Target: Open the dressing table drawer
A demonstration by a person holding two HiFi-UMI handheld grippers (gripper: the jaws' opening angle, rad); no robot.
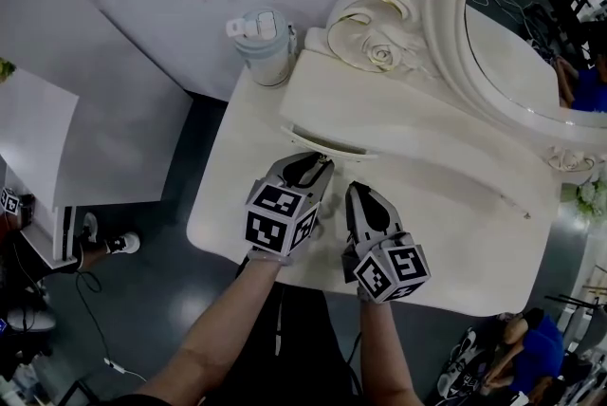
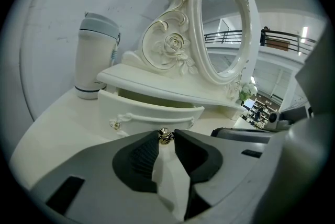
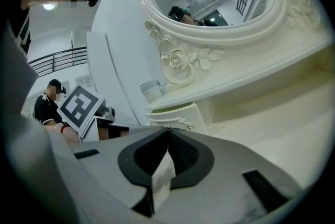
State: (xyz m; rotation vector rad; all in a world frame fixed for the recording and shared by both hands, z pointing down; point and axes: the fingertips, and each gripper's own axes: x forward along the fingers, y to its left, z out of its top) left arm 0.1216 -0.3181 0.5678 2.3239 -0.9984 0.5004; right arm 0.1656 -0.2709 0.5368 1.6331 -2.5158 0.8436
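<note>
Left gripper [image 2: 166, 134] is pinching the small brass-coloured round knob [image 2: 165, 137] of the cream painted drawer [image 2: 152, 113], apparently squarely. The drawer is likely sliding lightly; the knob is slippery. Right gripper [image 3: 168, 131] is sitting closed, empty.

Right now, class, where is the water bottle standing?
In the head view, the water bottle stands upright at the far left corner of the dressing table. It is just left of the carved rose at the mirror's base.

Your left gripper [image 1: 321, 162] and right gripper [image 1: 354, 193] are grey, with black ribbed pads [image 2: 142, 157] and black-and-white marker cubes [image 1: 279, 220]; your clothes [image 1: 305, 338] are dark.
</note>
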